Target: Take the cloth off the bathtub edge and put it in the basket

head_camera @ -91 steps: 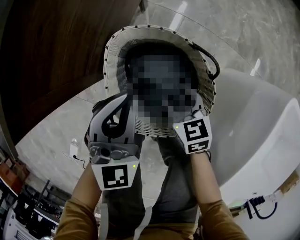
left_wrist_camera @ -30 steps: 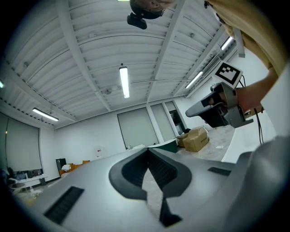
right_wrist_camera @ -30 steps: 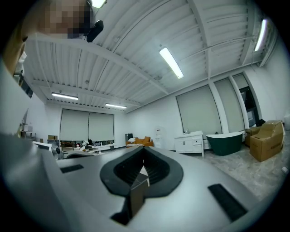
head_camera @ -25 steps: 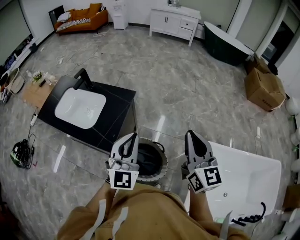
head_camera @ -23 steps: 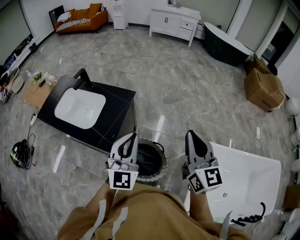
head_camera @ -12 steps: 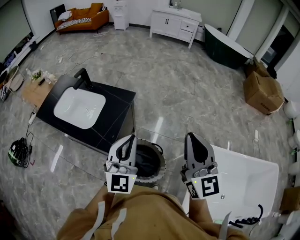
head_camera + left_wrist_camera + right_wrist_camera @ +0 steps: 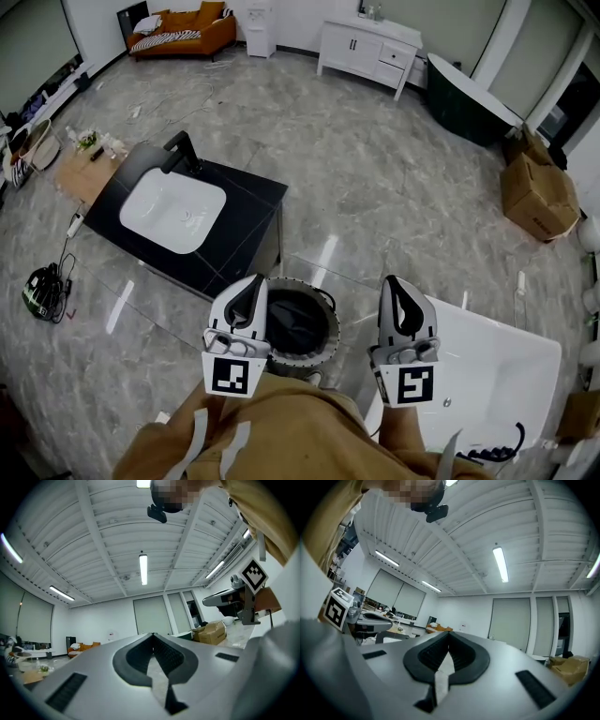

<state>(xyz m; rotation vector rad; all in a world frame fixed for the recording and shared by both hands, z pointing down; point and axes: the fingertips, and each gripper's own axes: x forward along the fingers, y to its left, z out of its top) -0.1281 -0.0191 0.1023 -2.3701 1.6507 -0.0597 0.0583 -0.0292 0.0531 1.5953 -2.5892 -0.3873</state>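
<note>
- Tub sits at my right, its near edge bare as far as I can see; nothing is left there to lift.
- Basket stands on the floor between my two tools, right where a drop lands.
- Cloth, a dark heap, lies inside the basket; I judge the task done.
- Left gripper is held level over the rim, jaws pressed together, empty.
- Right gripper hangs by the tub, jaws pressed together, empty too.
</note>
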